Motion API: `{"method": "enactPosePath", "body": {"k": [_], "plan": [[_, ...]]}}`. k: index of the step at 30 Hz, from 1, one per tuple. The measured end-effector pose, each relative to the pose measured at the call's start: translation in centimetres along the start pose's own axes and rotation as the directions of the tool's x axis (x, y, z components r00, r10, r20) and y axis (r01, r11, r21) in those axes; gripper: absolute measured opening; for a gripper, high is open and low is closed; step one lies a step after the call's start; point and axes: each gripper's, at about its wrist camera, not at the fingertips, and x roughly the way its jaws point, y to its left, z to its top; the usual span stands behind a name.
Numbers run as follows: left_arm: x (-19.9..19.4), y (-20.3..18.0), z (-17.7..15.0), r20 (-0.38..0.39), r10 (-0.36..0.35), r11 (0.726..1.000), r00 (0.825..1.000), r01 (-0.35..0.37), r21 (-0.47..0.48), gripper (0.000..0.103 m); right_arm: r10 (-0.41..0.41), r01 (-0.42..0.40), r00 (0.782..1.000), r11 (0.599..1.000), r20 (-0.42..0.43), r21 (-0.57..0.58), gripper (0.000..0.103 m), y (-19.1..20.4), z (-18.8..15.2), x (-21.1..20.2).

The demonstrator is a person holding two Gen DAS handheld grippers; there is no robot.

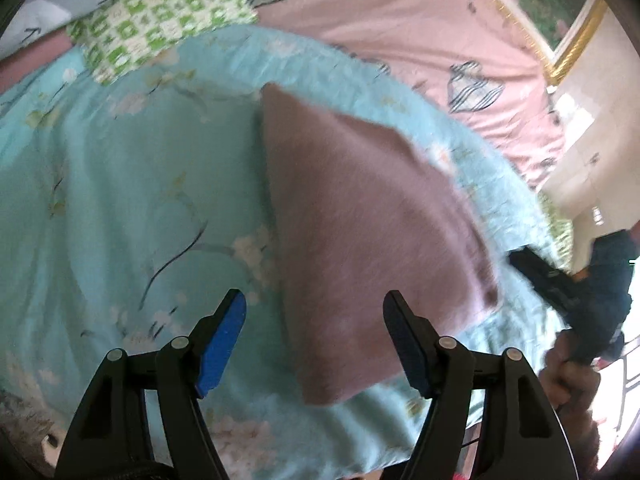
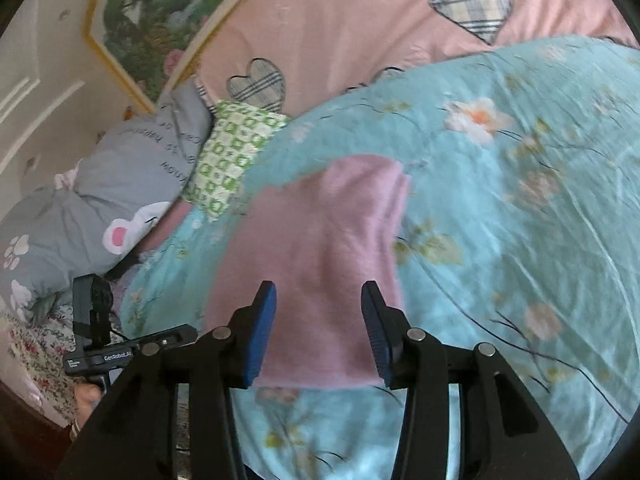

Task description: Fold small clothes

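Note:
A small mauve-pink cloth (image 1: 360,216) lies folded flat on the light blue flowered quilt (image 1: 132,184). My left gripper (image 1: 314,308) hangs above the cloth's near edge, jaws wide open with nothing between the blue pads. In the right wrist view the same pink cloth (image 2: 320,240) lies just ahead of my right gripper (image 2: 319,300), whose jaws stand open above the cloth's near hem without pressing on it. The right gripper (image 1: 548,276) shows as a dark shape at the right edge of the left wrist view, and the left gripper (image 2: 96,344) appears at lower left of the right wrist view.
A green checked pillow (image 2: 236,152) and a grey printed cushion (image 2: 100,200) lie at the quilt's far end. A pink sheet with plaid hearts (image 2: 340,20) covers the bed beyond. A framed landscape picture (image 2: 160,12) hangs on the wall. A hand (image 1: 576,384) holds the right gripper's grip.

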Motion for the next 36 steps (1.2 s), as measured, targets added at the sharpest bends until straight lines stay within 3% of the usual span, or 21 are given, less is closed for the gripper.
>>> {"method": "enactPosePath", "body": {"k": [3,6,9,14,20,24,28,31,33,35,36], "plan": [[0.2,-1.4,0.8,0.033,-0.085,0.996,0.996,0.084,0.018,0.065,-0.04,0.038,0.999,0.999,-0.035,-0.033,0.035,0.8,0.3,2.3],[2.1,-2.2,0.5,-0.024,-0.114,0.992,0.993,0.115,0.047,0.053,-0.082,0.082,0.993,0.997,-0.084,-0.011,0.026,-0.2,0.0,4.4],[4.3,-2.6,-0.6,-0.076,-0.072,0.993,0.995,0.078,0.086,0.05,-0.131,0.134,0.981,0.991,-0.144,0.011,0.015,-2.0,-0.9,6.0],[5.7,-2.8,-1.0,-0.083,-0.032,0.991,0.996,0.042,0.124,0.049,-0.116,0.127,0.978,0.99,-0.175,0.055,0.0,-4.3,-1.8,7.1],[5.0,-3.5,-1.9,-0.066,-0.004,0.987,0.998,0.015,0.162,0.049,-0.098,0.111,0.981,0.992,-0.166,0.066,0.0,-4.7,-1.8,6.8],[3.6,-3.6,-2.5,-0.045,0.003,0.986,0.999,0.004,0.166,0.056,-0.106,0.112,0.985,0.993,-0.137,0.037,0.0,-3.7,-2.4,4.8],[2.0,-3.4,-3.5,-0.006,0.066,0.983,0.998,-0.064,0.174,0.071,-0.157,0.156,0.981,0.988,-0.111,-0.016,0.003,-2.4,-3.4,2.7],[0.8,-3.2,-4.4,0.019,0.096,0.98,0.995,-0.098,0.171,0.075,-0.171,0.169,0.981,0.985,-0.093,-0.034,0.004,-1.5,-3.9,1.1],[0.1,-2.9,-5.1,0.032,0.111,0.979,0.993,-0.114,0.167,0.08,-0.174,0.171,0.981,0.984,-0.082,-0.043,0.017,-0.9,-4.3,0.2],[-0.6,-2.7,-5.7,0.047,0.125,0.977,0.991,-0.131,0.169,0.081,-0.172,0.169,0.984,0.985,-0.057,-0.045,0.056,-0.4,-4.6,-0.7],[-0.9,-2.7,-6.1,0.054,0.138,0.974,0.989,-0.145,0.173,0.081,-0.171,0.17,0.985,0.984,-0.029,-0.05,0.058,0.1,-4.9,-1.4]]}}
